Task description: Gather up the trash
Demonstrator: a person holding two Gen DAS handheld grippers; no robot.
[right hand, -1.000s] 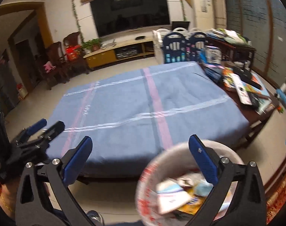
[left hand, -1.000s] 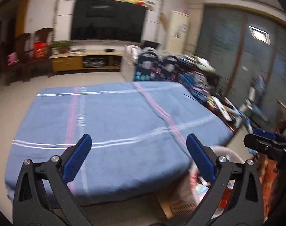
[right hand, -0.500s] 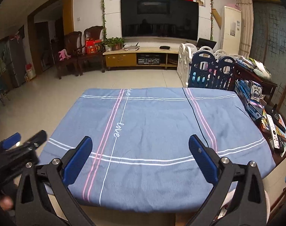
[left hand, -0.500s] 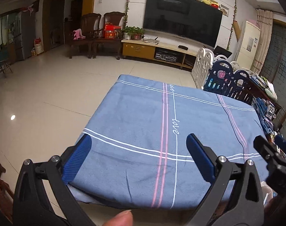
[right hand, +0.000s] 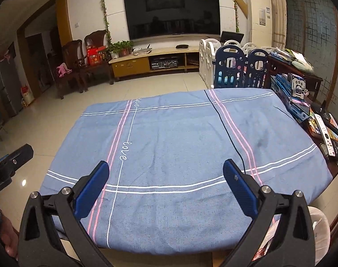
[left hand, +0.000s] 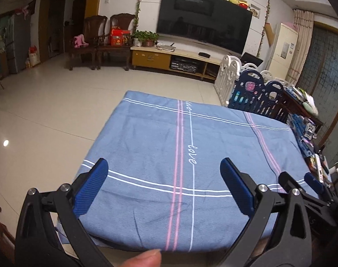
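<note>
Both hand-held grippers held over the near edge of a cloth-covered table.

Left gripper (left hand: 161,185) and right gripper (right hand: 165,188) both stand wide apart, blue pads empty. Beneath them lies a blue tablecloth (right hand: 180,138) with pink and white stripes and the word "love". The trash bin (right hand: 320,229), whitish and holding crumpled wrappers, sits below the table's near right corner.

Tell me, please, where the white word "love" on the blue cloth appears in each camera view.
Left wrist view: the word "love" lies right of centre, between the open fingers of the left gripper.
Right wrist view: "love" lies left of centre, just beyond the left fingertip.
Shared landmark: the television on the far wall.
</note>
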